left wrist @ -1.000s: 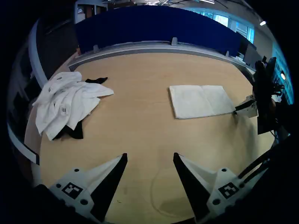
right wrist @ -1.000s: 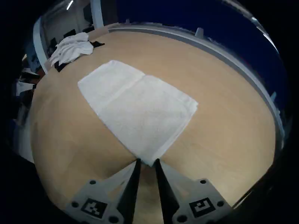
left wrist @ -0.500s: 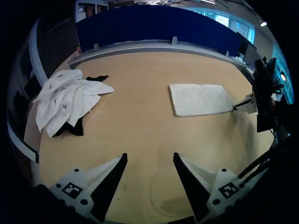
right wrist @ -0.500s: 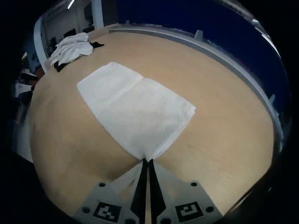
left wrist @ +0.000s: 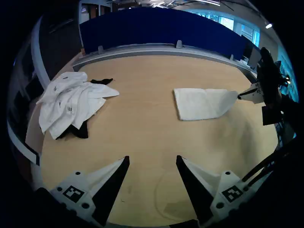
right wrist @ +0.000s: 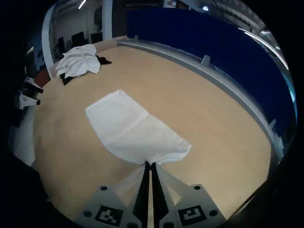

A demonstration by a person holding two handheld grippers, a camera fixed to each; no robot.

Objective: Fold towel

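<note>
A white towel [right wrist: 129, 131] lies half-folded on the wooden table [right wrist: 197, 110]. My right gripper [right wrist: 148, 164] is shut on its near corner, which hangs lifted off the table. In the left gripper view the same towel [left wrist: 199, 103] lies mid-right, its right corner raised by the right gripper [left wrist: 240, 96] at the table's right edge. My left gripper [left wrist: 152, 159] stands open above the table's near part, well short of the towel, with nothing between its fingers.
A heap of white cloths [left wrist: 70, 100] with some black fabric lies at the table's far left, seen also as the cloth heap [right wrist: 80, 60] in the right gripper view. A blue partition [left wrist: 159, 28] and grey rail [left wrist: 159, 48] line the far edge.
My right gripper closed on the towel's near corner, then lifted it off the table. The towel's right part now slopes upward. My left gripper has hardly moved.
</note>
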